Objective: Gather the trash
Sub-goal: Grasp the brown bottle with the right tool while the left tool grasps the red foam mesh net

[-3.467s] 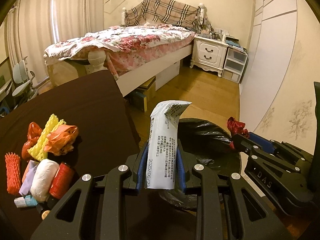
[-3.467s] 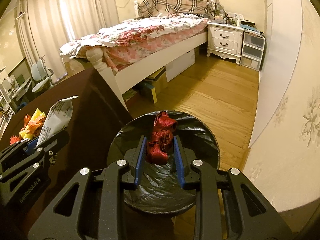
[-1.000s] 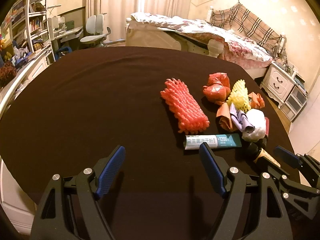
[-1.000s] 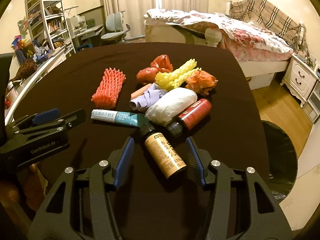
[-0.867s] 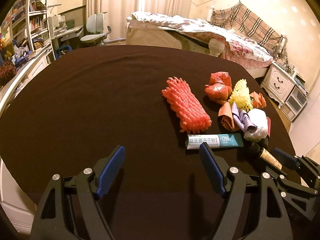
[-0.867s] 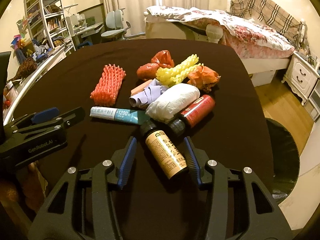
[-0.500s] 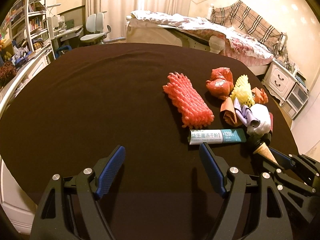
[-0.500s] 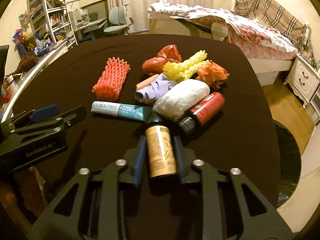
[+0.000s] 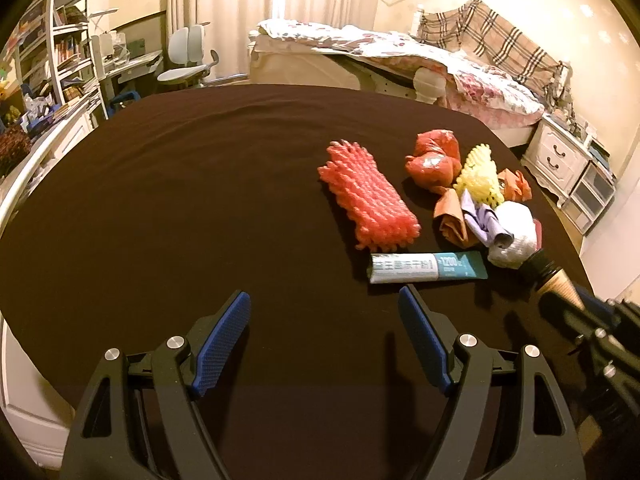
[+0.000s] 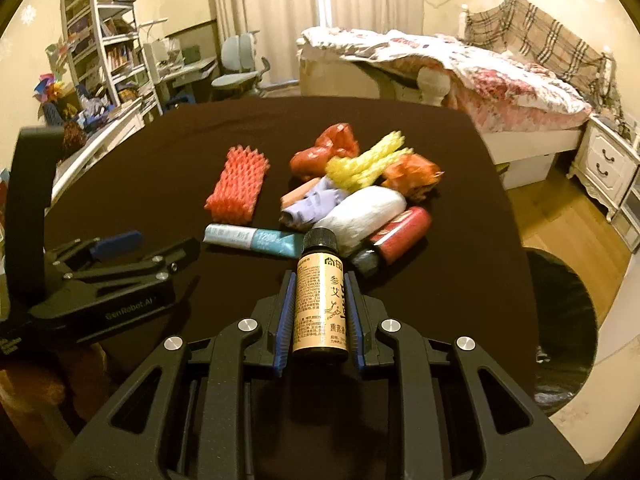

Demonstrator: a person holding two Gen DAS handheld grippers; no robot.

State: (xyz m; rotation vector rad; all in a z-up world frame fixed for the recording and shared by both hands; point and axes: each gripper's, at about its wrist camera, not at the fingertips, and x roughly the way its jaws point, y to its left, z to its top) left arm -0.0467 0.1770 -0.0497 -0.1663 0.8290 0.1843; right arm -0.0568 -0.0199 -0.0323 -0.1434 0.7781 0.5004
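My right gripper (image 10: 320,280) is shut on a small brown bottle (image 10: 320,300) with a tan label and black cap; the bottle also shows in the left wrist view (image 9: 554,280). Trash lies in a pile on the dark table (image 9: 180,200): a red foam net (image 9: 370,200), a white and teal tube (image 9: 426,268), a red bag (image 9: 432,160), a yellow foam net (image 9: 478,182), a white wad (image 10: 364,212) and a red can (image 10: 400,234). My left gripper (image 9: 324,316) is open and empty, just short of the tube.
A black-lined trash bin (image 10: 560,320) stands on the floor off the table's right edge. A bed (image 10: 460,72) and a white nightstand (image 10: 604,168) are beyond the table. Shelves and a desk chair (image 10: 240,68) are at the back left.
My right gripper has closed on the brown bottle and lifted it slightly. My left gripper stayed open and edged a little towards the tube.
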